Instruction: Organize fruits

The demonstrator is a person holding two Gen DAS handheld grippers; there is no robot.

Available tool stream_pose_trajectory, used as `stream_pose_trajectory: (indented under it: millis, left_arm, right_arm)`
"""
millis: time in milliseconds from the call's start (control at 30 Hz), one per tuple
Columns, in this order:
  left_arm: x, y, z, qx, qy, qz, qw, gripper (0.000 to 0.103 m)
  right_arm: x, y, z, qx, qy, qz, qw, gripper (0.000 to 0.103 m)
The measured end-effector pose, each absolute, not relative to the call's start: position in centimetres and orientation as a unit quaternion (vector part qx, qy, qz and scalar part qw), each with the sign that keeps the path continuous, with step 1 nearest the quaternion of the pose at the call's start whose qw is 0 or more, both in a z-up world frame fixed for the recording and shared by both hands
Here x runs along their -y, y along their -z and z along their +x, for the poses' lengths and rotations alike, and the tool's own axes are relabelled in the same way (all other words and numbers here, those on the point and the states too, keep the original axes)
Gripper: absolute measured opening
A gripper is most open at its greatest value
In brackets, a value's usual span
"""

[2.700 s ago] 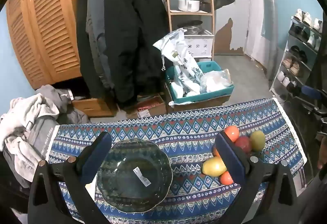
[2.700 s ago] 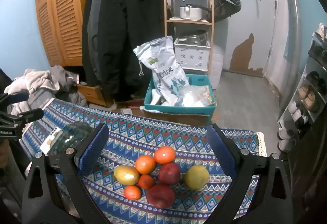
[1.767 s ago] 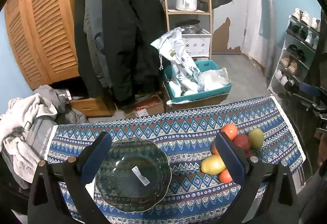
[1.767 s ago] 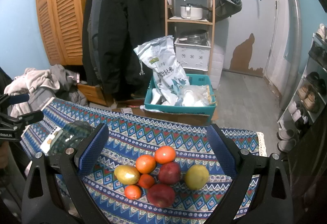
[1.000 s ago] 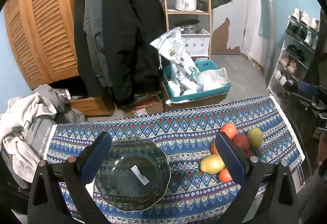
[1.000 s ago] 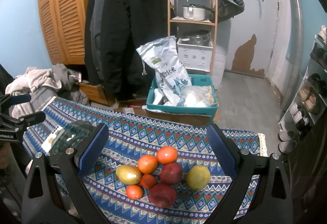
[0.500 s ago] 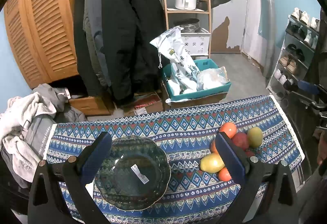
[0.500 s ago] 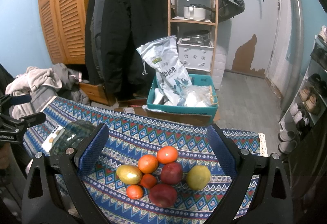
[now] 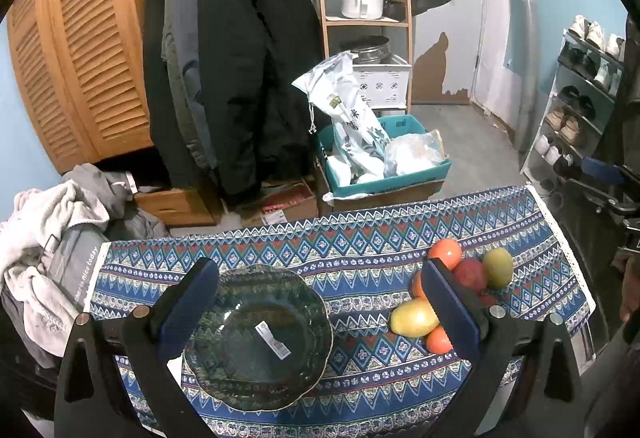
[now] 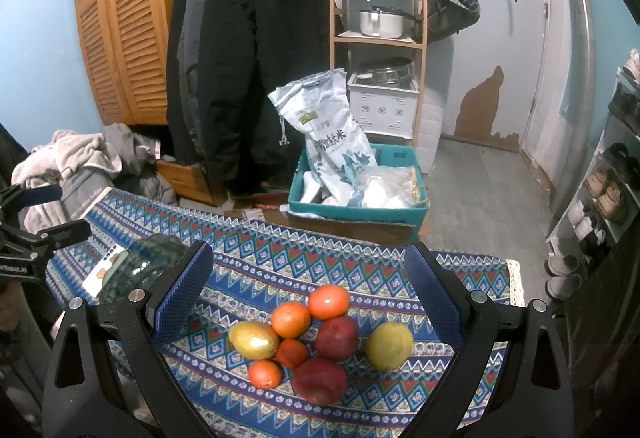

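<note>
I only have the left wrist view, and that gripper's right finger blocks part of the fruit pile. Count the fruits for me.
Observer: Eight fruits, touching in one cluster on the tablecloth.
Operator: Name the one nearest the right wrist camera.
Observer: A red fruit, with a small orange just left of it in that view.
Operator: Report the right gripper.
Observer: The right gripper is open and empty, and the cluster shows between its fingers.
</note>
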State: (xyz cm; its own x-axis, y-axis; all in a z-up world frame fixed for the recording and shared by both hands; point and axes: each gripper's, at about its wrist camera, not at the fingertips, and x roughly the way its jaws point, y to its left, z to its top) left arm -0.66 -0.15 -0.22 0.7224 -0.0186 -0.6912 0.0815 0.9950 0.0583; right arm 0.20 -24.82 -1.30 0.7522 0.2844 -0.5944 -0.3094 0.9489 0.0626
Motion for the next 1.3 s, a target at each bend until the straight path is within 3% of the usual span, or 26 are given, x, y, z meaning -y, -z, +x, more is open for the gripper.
stream_pose_trajectory:
  millis: [1300]
  left_arm:
    - [0.5, 1.4, 0.3, -0.385, 0.033, 0.043, 0.921, 0.102]
  right_arm:
    - [25.4, 2.0, 0.1, -0.326, -0.155, -0.017, 0.932, 0.095]
